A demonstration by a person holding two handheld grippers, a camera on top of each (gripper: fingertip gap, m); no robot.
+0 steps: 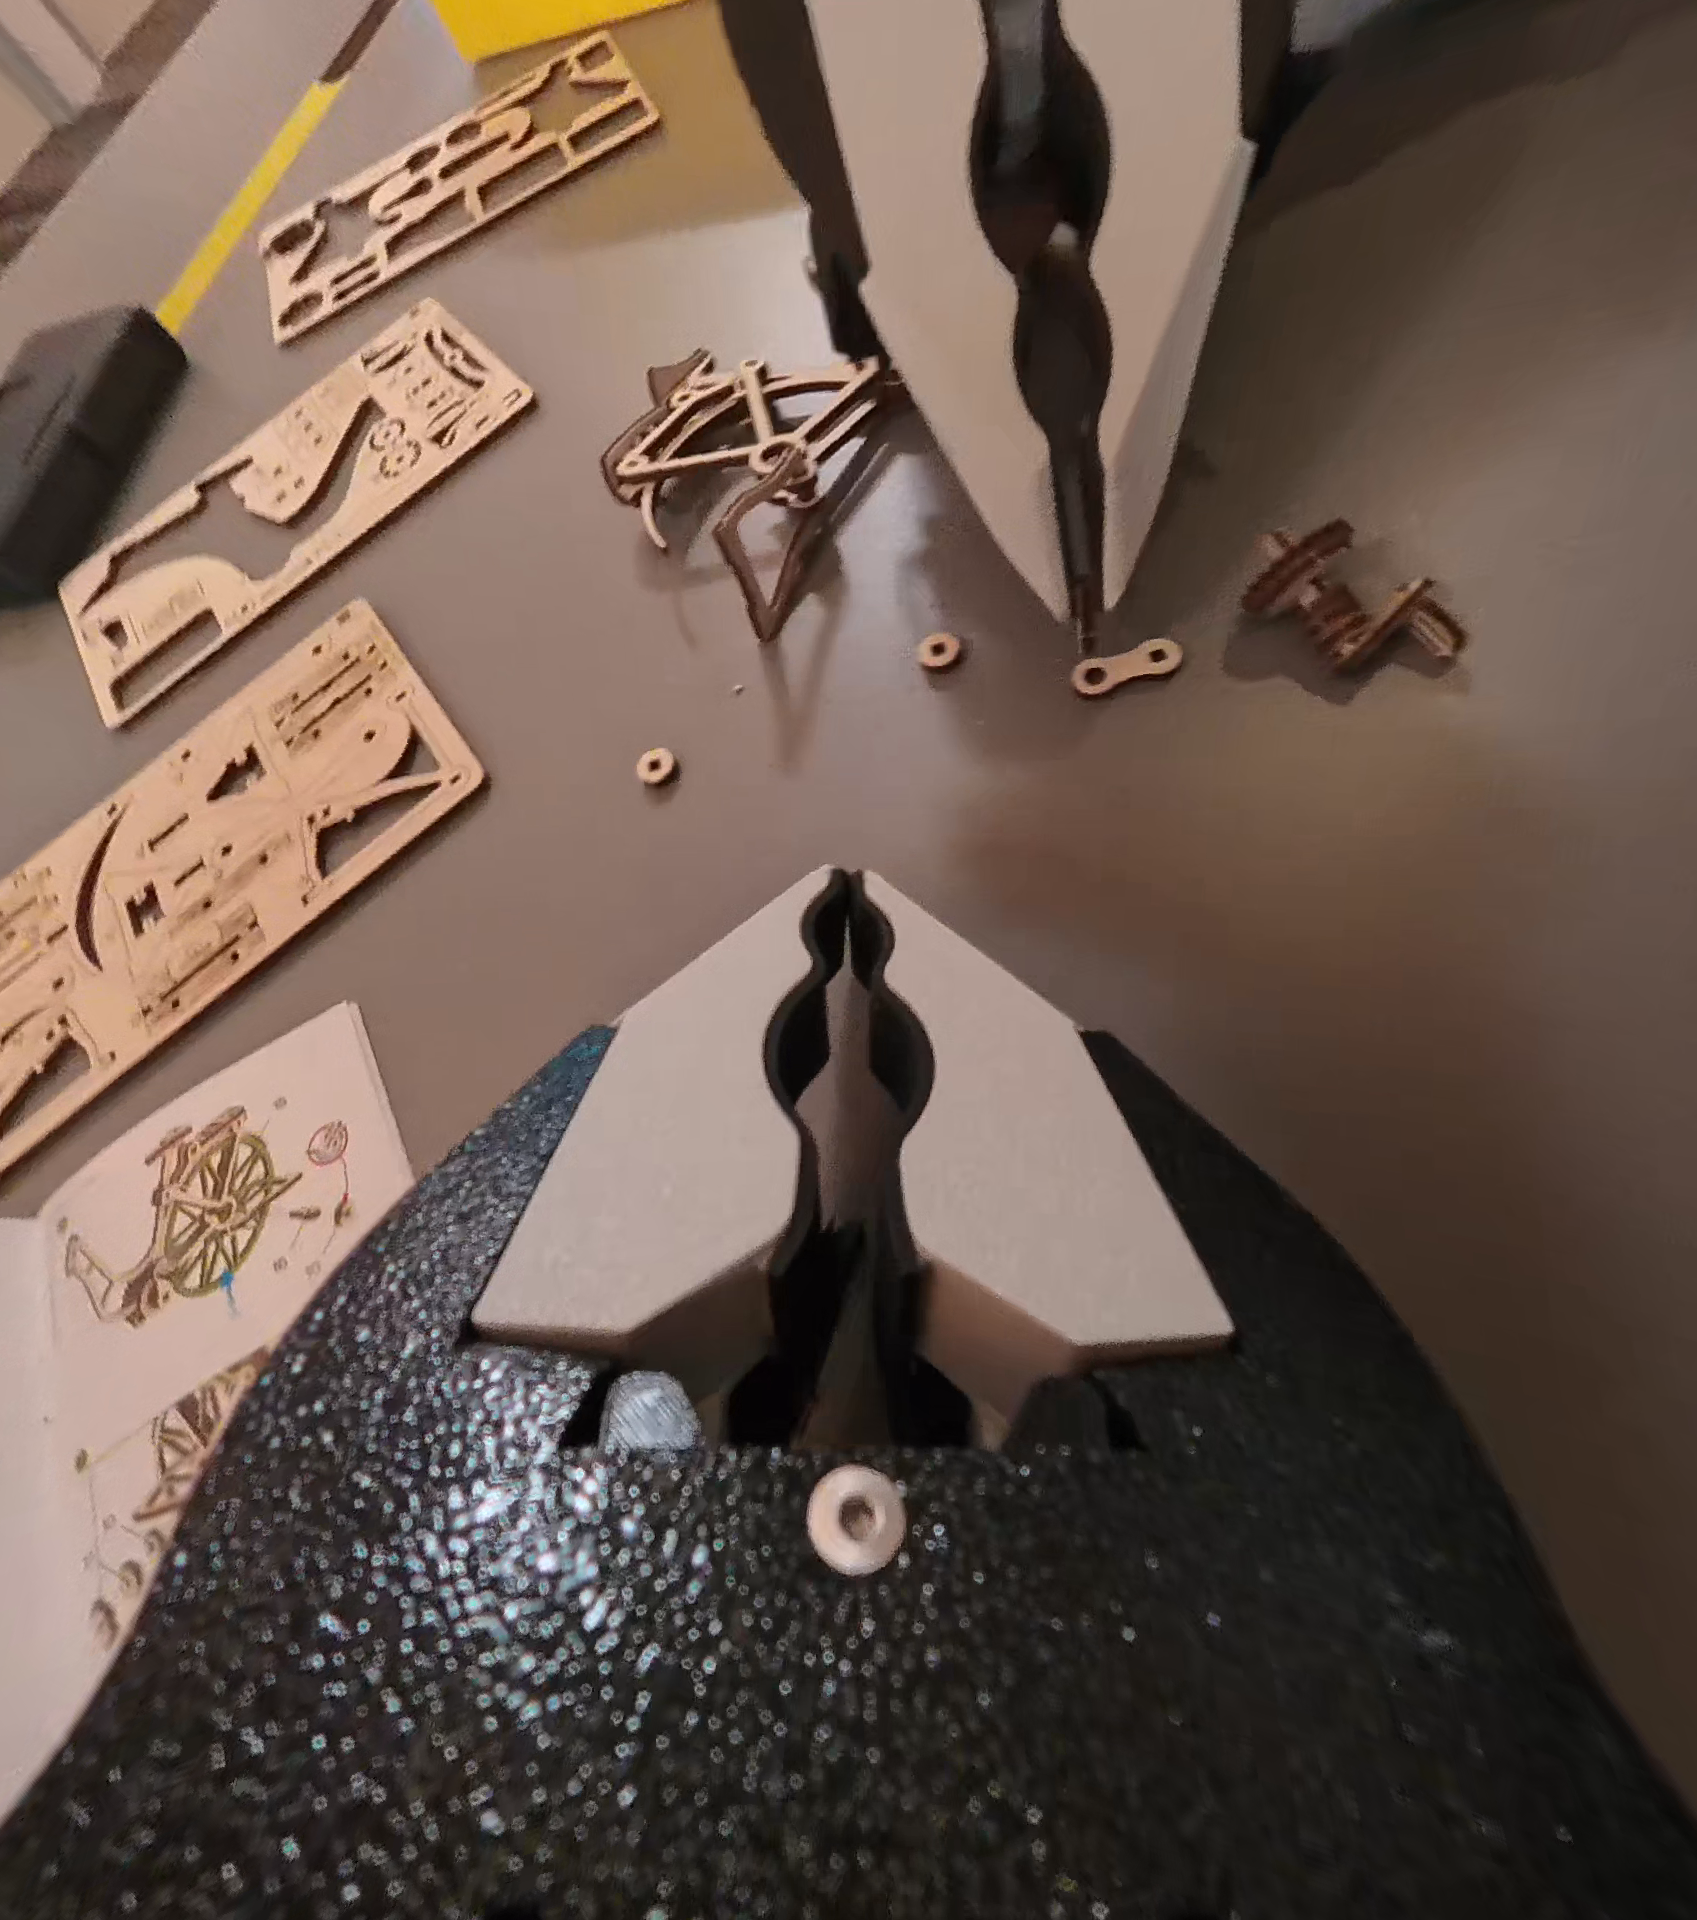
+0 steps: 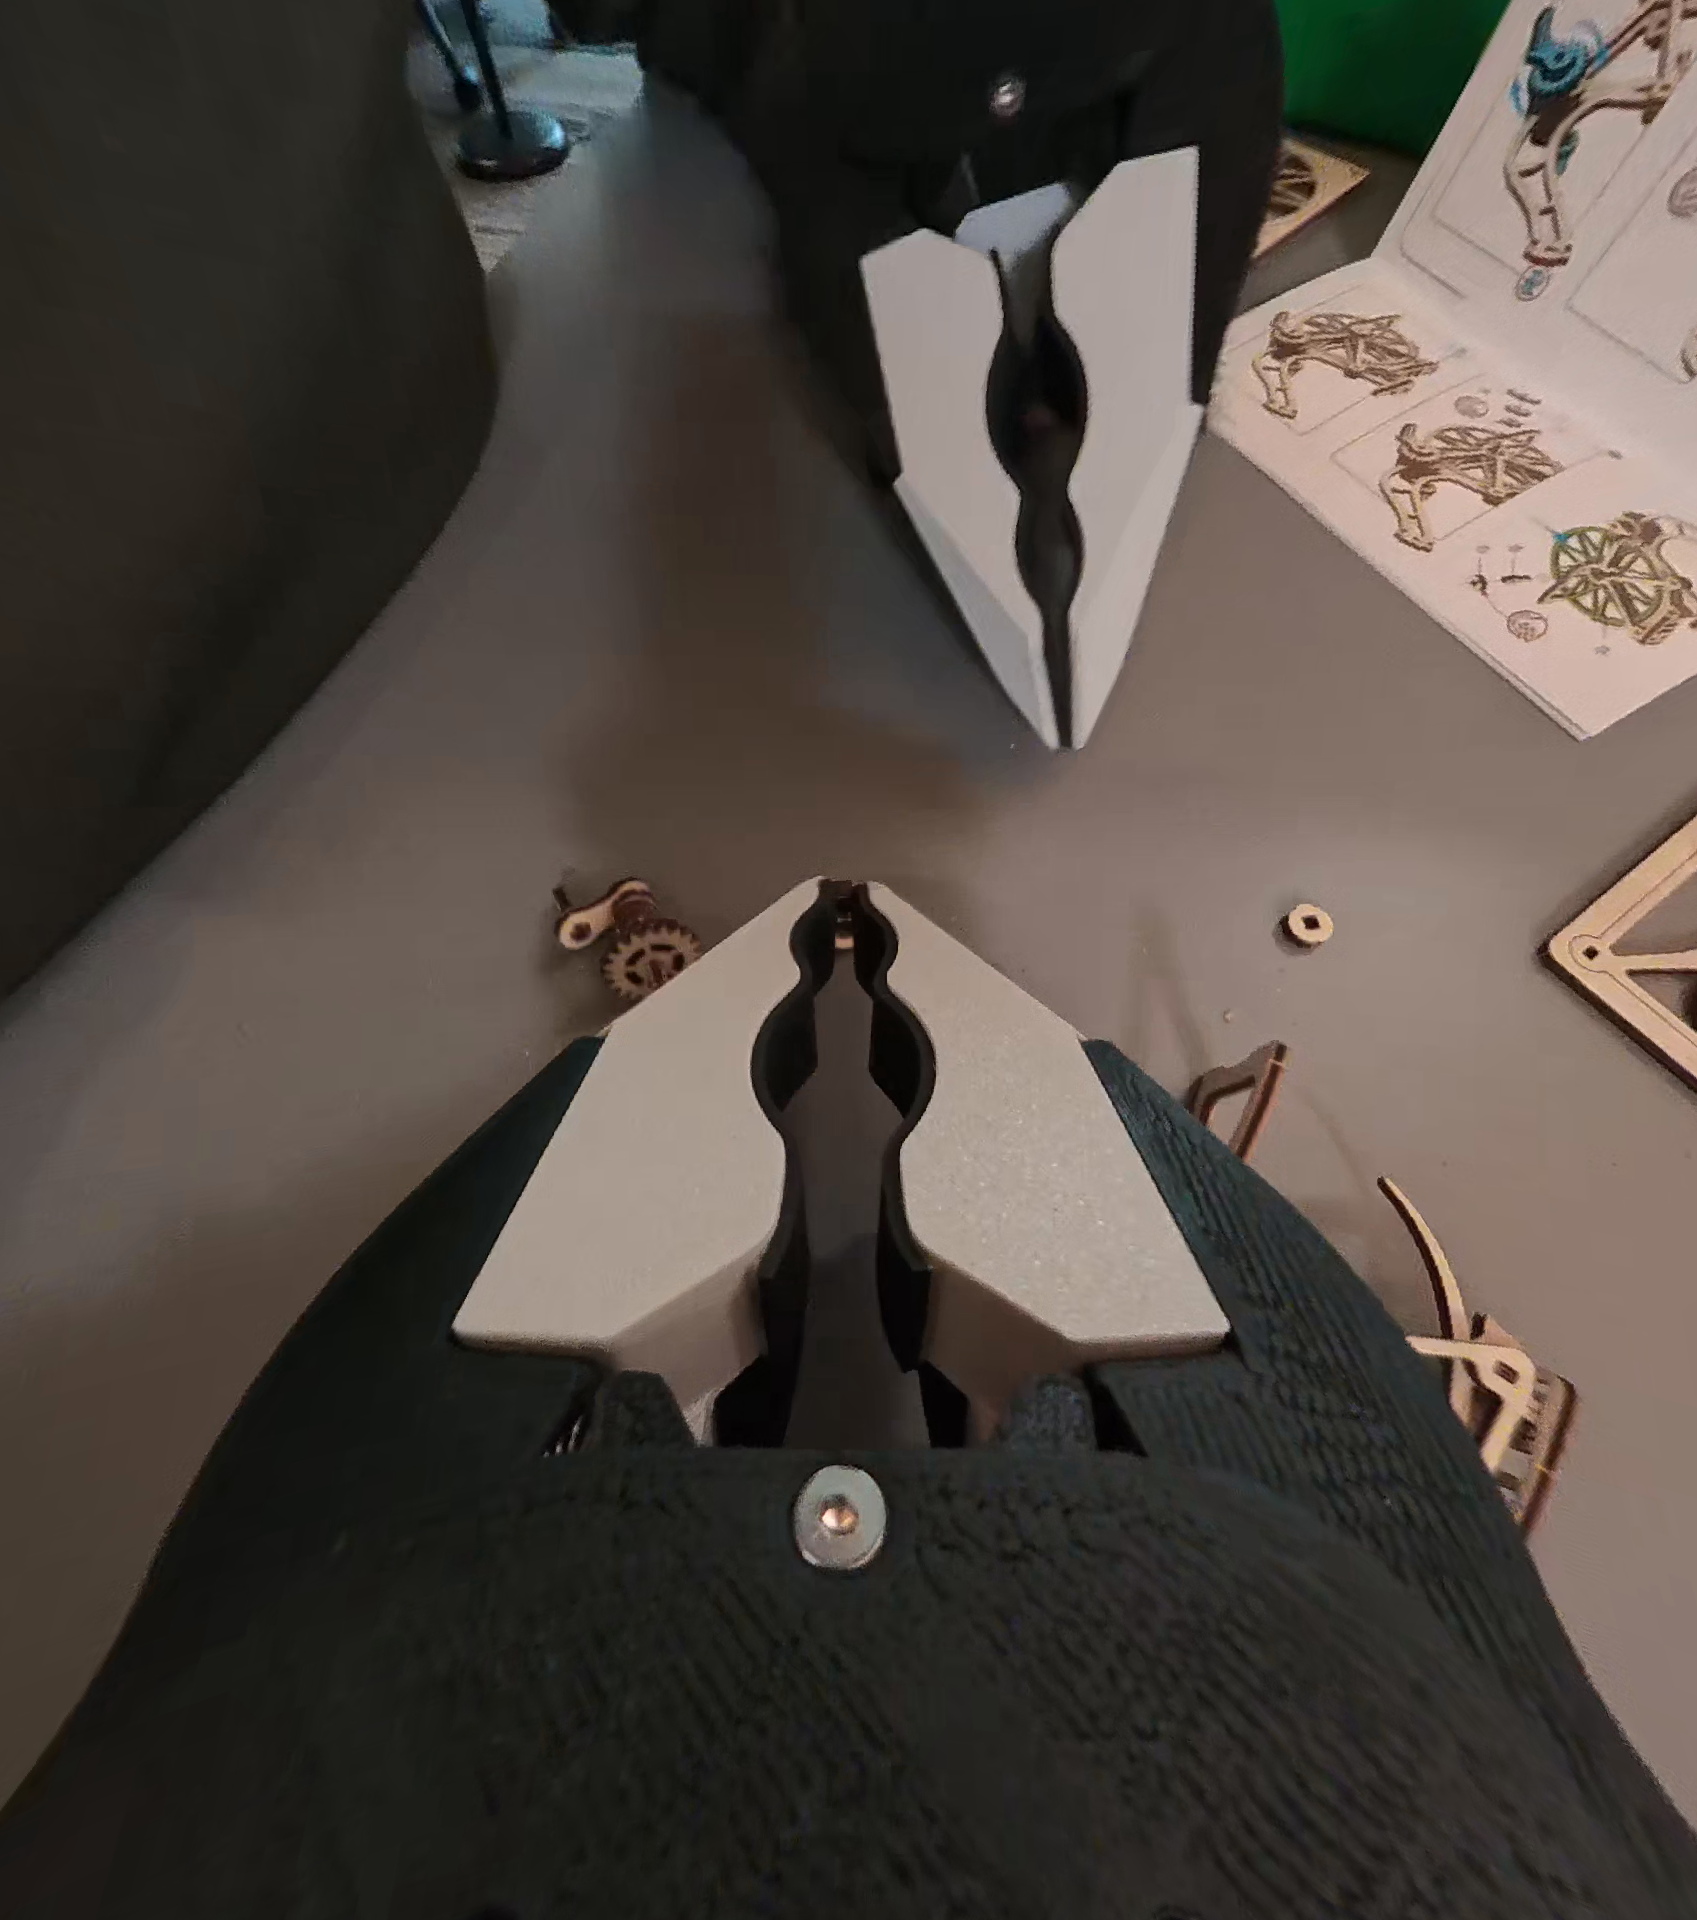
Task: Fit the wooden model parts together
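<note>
Surface (image 1: pixel 1446 987): grey-brown and matte; it carried everything below.
Instruction booklet (image 1: pixel 231 1195): lay open at the near left in the left wrist view, showing coloured drawings of a wheeled model.
Wooden part sheets (image 1: pixel 189 883): three pale laser-cut sheets lay in a row along the left, from near to far, partly emptied of pieces.
Black case (image 1: pixel 33 457): rested at the far left edge, beside the sheets.
Left hand-held gripper (image 1: pixel 849 883): clenched, its grey fingers met at the tips with nothing between them; it hovered over bare surface.
Right hand-held gripper (image 2: pixel 844 894): tips pressed down at one end of the link piece; fingers nearly together, but whether they actually pinched it I cannot tell.
Partly built wooden frame (image 1: pixel 750 468): stood far of centre, just left of the right hand-held gripper.
Gear subassembly (image 1: pixel 1353 608): lay to the right of the link piece.
Link piece (image 1: pixel 1130 665): flat, two-holed, on the surface.
Washers (image 1: pixel 657 767): two small rings lay apart, left of the link piece.
</note>
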